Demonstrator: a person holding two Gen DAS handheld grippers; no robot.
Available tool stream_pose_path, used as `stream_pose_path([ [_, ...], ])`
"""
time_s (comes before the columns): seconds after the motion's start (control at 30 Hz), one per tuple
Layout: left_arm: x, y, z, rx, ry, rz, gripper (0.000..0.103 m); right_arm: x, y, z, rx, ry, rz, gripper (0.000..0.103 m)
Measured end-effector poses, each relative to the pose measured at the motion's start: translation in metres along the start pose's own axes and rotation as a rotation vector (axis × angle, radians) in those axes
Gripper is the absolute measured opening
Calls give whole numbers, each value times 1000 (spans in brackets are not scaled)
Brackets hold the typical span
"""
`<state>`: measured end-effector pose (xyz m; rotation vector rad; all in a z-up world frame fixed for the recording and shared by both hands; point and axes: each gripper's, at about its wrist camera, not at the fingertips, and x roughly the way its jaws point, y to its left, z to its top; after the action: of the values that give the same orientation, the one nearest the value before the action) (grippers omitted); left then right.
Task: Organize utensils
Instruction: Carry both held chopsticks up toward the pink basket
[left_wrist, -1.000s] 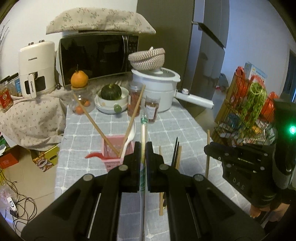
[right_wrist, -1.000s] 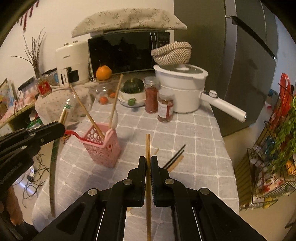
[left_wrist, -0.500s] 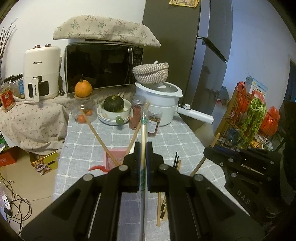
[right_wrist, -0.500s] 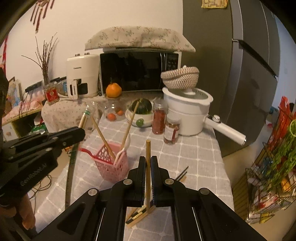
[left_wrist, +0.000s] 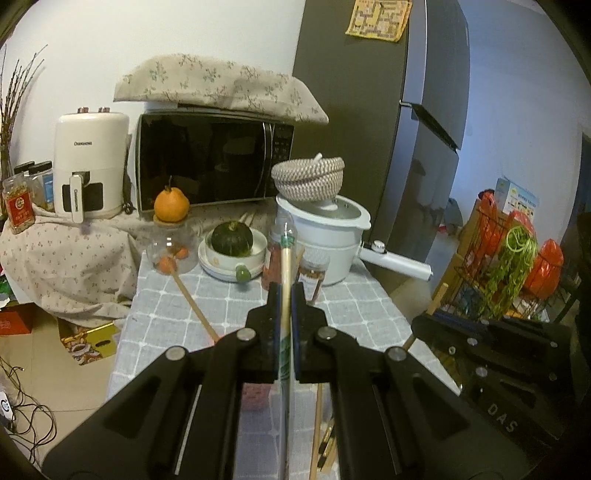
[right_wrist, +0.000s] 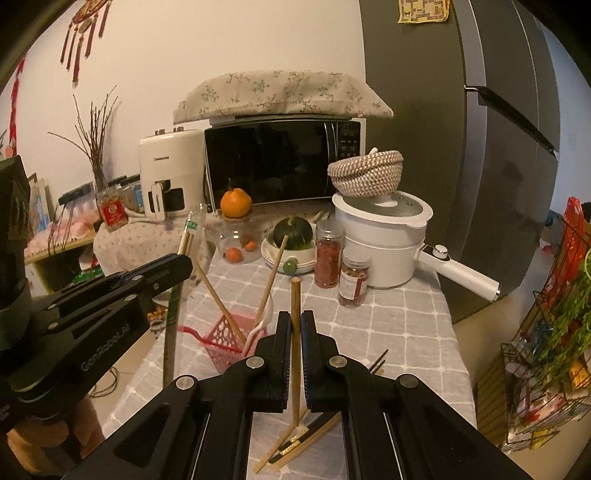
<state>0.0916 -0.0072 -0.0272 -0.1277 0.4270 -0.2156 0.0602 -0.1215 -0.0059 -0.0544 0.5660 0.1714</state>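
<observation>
My left gripper (left_wrist: 283, 295) is shut on a packet of wrapped chopsticks (left_wrist: 285, 254), held upright above the table; it also shows in the right wrist view (right_wrist: 184, 258). My right gripper (right_wrist: 294, 325) is shut on a single wooden chopstick (right_wrist: 295, 295), also upright. A pink utensil basket (right_wrist: 225, 341) stands on the grey checked tablecloth (right_wrist: 399, 325) below, with two wooden chopsticks (right_wrist: 218, 295), a white spoon (right_wrist: 264, 317) and a red utensil in it. Loose chopsticks (right_wrist: 303, 435) lie on the cloth near my right gripper.
Behind the basket stand a white electric pot (right_wrist: 384, 236) with a long handle and a woven basket on top, two spice jars (right_wrist: 328, 258), a bowl with a green squash (right_wrist: 293, 236), a glass jar with an orange, a microwave (right_wrist: 280, 158) and an air fryer. A wire rack (right_wrist: 554, 314) stands at the right.
Both grippers have risen and tilted up with their chopsticks, so the table and the pink basket now sit lower in both views. Both stay shut.
</observation>
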Motion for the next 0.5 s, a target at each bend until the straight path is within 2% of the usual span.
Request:
stream_pose_path([
  [0.17,3,-1,6,-4,-53,-15,6,-1,-2,3,17,-6,16,5],
  [0.33,8,6,14,-29,-139,-53,6,2,-7,5,39,2,25,5],
  [0.5,24,19,17,-61,-181,-49,6,5,-12,7,52,5,26,5],
])
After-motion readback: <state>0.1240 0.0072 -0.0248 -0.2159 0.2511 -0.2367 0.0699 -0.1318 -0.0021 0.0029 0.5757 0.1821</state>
